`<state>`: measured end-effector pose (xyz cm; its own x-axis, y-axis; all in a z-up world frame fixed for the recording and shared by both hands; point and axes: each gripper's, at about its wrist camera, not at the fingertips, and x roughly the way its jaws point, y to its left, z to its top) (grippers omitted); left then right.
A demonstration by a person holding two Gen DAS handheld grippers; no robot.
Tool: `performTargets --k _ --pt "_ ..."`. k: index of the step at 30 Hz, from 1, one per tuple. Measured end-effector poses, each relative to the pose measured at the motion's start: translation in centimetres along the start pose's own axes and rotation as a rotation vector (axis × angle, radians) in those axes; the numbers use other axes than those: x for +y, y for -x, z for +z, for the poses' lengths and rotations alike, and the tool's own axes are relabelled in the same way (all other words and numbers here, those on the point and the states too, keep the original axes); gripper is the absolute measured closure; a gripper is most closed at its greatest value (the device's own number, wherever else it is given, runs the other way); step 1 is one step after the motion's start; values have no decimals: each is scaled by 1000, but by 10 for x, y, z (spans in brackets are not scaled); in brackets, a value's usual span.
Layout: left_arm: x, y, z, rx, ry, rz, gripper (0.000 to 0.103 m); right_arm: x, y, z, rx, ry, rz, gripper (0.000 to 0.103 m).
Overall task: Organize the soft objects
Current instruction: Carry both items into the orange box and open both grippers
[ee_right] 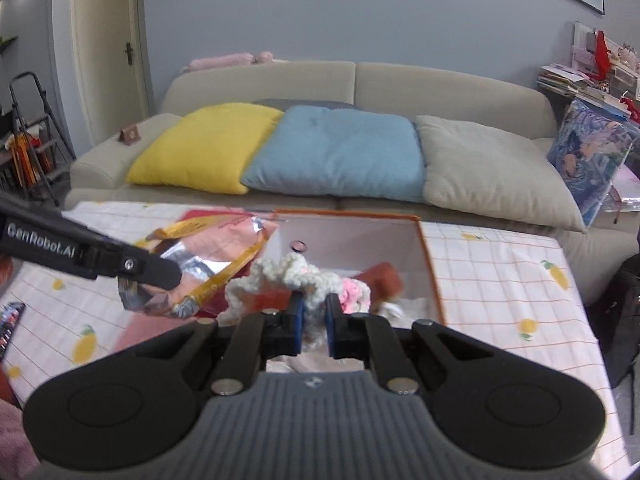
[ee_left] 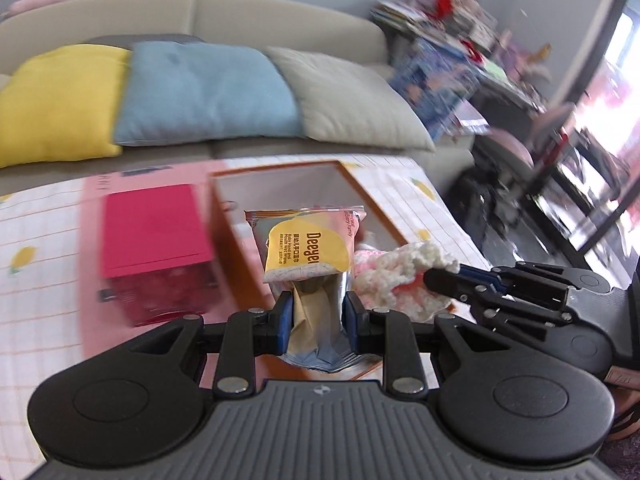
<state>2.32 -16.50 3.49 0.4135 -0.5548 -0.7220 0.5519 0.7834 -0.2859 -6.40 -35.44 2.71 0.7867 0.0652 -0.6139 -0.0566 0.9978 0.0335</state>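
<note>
My left gripper [ee_left: 316, 316] is shut on a pack of wet wipes [ee_left: 308, 248], pink and yellow, held above the left edge of an open orange-rimmed box [ee_left: 280, 176]. My right gripper [ee_right: 314, 320] is shut on a cream and pink crocheted piece [ee_right: 280, 276] and holds it over the same box [ee_right: 430, 256]. The right gripper also shows in the left wrist view [ee_left: 440, 284], with the crocheted piece [ee_left: 400, 276] to the right of the wipes. The wipes pack [ee_right: 208, 264] and left gripper [ee_right: 156, 274] show at the left in the right wrist view. A pink soft item [ee_right: 354, 292] and a brown one [ee_right: 386, 278] lie inside the box.
A magenta box [ee_left: 154, 236] stands on a pink lid left of the open box, on a lemon-print tablecloth [ee_right: 500, 272]. Behind the table is a beige sofa [ee_right: 440, 88] with yellow [ee_right: 208, 146], blue [ee_right: 340, 152] and grey [ee_right: 492, 164] cushions. Cluttered shelves stand at the right.
</note>
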Motion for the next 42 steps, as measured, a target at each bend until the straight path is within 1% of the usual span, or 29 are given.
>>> performTargets --k 3,5,8,11,15,20,22,24,25,26,28,29,31,32,33,35,39,42 --pt "-21 -33 12 61 -38 -12 73 -21 -10 -7 48 14 -28 94" --pt "-30 -54 14 105 -50 -28 73 -32 -18 -14 74 20 -32 94" --pt "-39 -85 12 172 -83 -2 73 -44 -33 -24 113 37 -40 94" --pt "-38 -106 5 232 -69 10 73 -50 -48 -31 153 60 -43 94" --pt "-36 -126 -2 285 -66 20 73 -52 -66 -37 205 67 -41 94" --pt "-34 -139 -7 312 -77 46 73 -59 -78 -41 262 20 -58 94" --pt "-34 -142 -8 329 -79 43 72 -61 -84 -42 294 5 -72 94" --pt "-34 -144 -8 348 -75 44 68 -62 -88 -43 320 0 -88 93" --pt "-33 -143 -8 345 -67 39 67 -61 -87 -43 321 -2 -89 93" --pt "-32 -141 -8 338 -60 34 63 -62 -85 -43 320 -5 -86 92" --pt "-31 -135 -8 313 -61 22 59 -62 -82 -41 317 -15 -94 85" --pt "-32 -132 -7 297 -70 20 52 -62 -80 -39 318 -18 -96 81" --pt "-34 -122 -5 268 -83 10 47 -61 -77 -36 323 -18 -102 66" --pt "-34 -117 -3 255 -85 3 40 -60 -74 -35 325 -13 -113 63" --pt "-34 -112 -2 242 -84 -7 37 -57 -72 -33 325 -4 -127 61" --pt "-31 -99 0 209 -77 -20 36 -51 -65 -28 323 25 -143 60" --pt "-24 -66 3 127 -73 -46 36 -35 -46 -15 284 80 -166 42" --pt "-18 -37 5 53 -87 -24 35 -23 -30 -1 251 98 -175 36"
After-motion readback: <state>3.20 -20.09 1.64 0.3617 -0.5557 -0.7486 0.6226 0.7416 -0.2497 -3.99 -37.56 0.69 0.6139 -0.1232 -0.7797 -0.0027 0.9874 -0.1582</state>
